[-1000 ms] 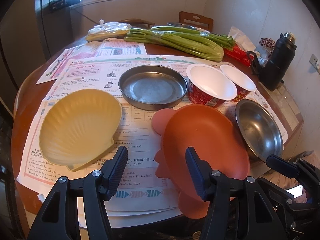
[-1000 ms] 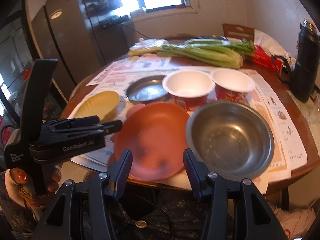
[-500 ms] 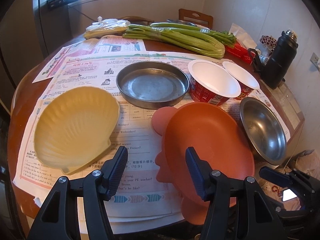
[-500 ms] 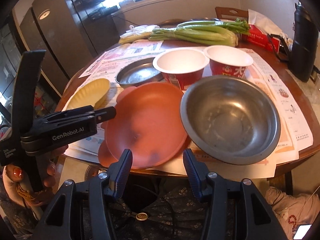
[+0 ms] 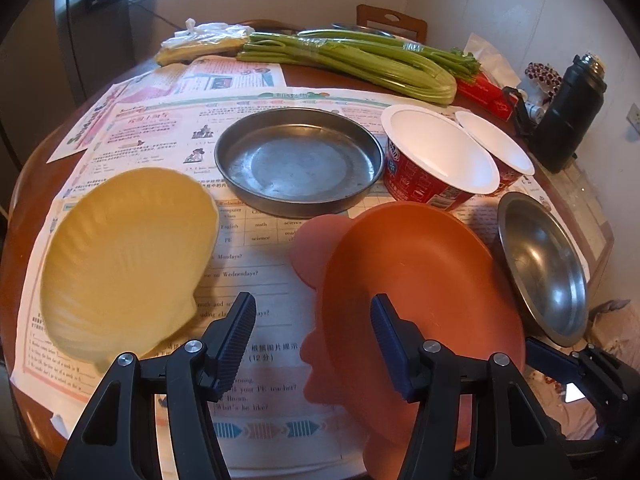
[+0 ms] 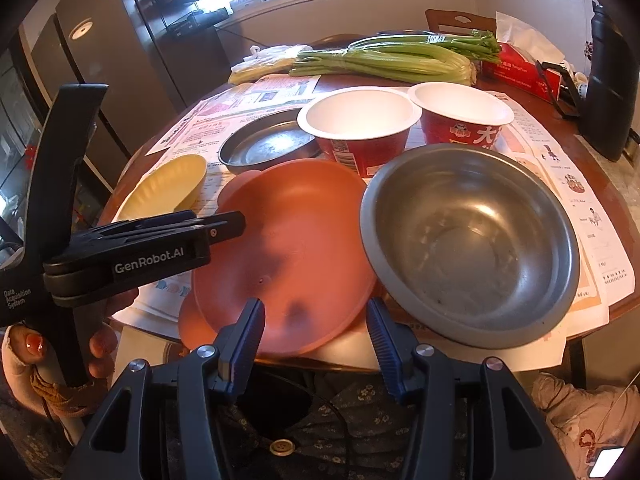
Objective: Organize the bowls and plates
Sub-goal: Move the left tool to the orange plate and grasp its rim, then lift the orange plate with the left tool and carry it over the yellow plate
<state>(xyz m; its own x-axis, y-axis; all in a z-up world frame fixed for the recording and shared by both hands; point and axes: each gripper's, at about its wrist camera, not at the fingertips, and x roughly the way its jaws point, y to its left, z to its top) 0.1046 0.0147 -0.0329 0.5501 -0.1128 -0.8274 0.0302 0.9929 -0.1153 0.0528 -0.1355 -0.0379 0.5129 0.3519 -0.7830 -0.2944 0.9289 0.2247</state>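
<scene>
While both grippers hang over the near edge of the round wooden desk [image 5: 24, 184], the dishes lie spread on printed paper sheets [image 5: 256, 264].

Orange plate [image 5: 404, 280]: largest dish, lower centre of both views; lobed rim with round ears, matte, nothing in it; its near part juts over the desk edge.
Yellow shell plate [image 5: 124, 256]: left of the left wrist view; ribbed scallop shape, nothing in it; apart from the orange plate.
Steel bowl [image 6: 472, 240]: right of centre in the right wrist view; deep, dull and scuffed, nothing in it; just beside the orange plate, whether touching I cannot tell.
Steel pan [image 5: 298, 160]: centre, behind the orange plate; shallow, flat-bottomed, nothing in it.
Two red paper bowls [image 6: 360, 124]: upper centre of the right wrist view, side by side, rims touching or nearly; white insides, nothing visible in them.
Celery bunch [image 5: 360, 64]: top of frame, lying across the far side.
Black flask [image 5: 568, 120]: upright, far right.
Left gripper [image 5: 312, 340]: jaws spread apart, holding nothing, over the orange plate's left rim and the paper.
Right gripper [image 6: 316, 336]: jaws spread apart, holding nothing, at the orange plate's near edge.
</scene>
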